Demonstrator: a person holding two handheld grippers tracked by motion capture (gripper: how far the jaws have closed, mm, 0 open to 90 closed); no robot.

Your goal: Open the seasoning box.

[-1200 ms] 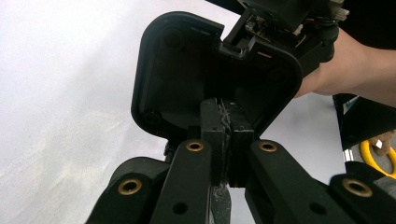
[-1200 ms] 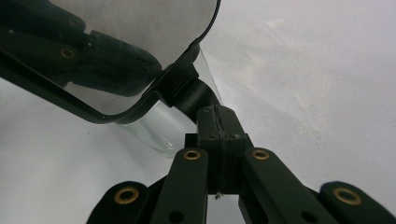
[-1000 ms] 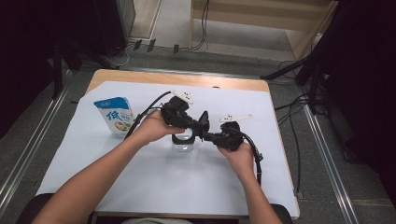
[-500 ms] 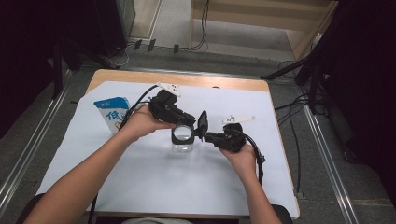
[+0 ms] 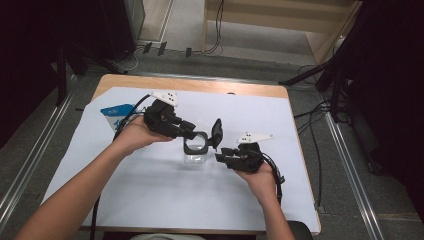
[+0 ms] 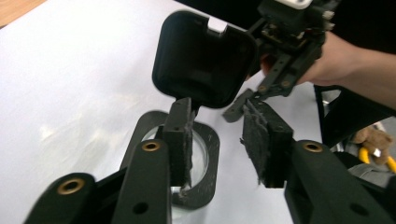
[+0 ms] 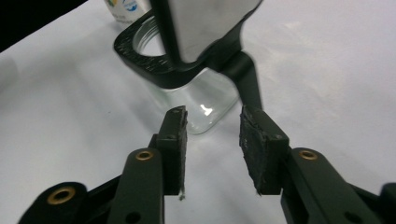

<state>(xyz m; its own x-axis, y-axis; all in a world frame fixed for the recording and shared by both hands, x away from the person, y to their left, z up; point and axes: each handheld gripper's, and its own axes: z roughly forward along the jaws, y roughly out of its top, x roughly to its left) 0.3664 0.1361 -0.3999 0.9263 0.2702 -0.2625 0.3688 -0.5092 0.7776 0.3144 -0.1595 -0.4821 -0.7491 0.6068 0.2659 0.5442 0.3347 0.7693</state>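
1. Right now the right claw (image 5: pixel 221 156) sits nearest the person, its jaws having just been opening, spread with nothing between them. If it swings forward carelessly, a jaw could clip the clear glass jar with the square black collar (image 5: pixel 196 149) and tip it.
2. Next, the jar stands upright mid-counter on the white sheet covering the counter (image 5: pixel 150 200), its hinged black square lid (image 5: pixel 217 133) flipped up. A nudge on that raised lid could lever the light jar over.
3. Beyond it, the left claw (image 5: pixel 192 134) hovers just at the jar's rim, jaws likewise having just been opening, spread and empty. One pad (image 6: pixel 180 140) looks close to the collar; snagging it while withdrawing could drag the jar.
4. Farthest, the blue and white pouch (image 5: pixel 116 113) lies behind the left hand (image 5: pixel 136 135); the trailing cable could sweep it.
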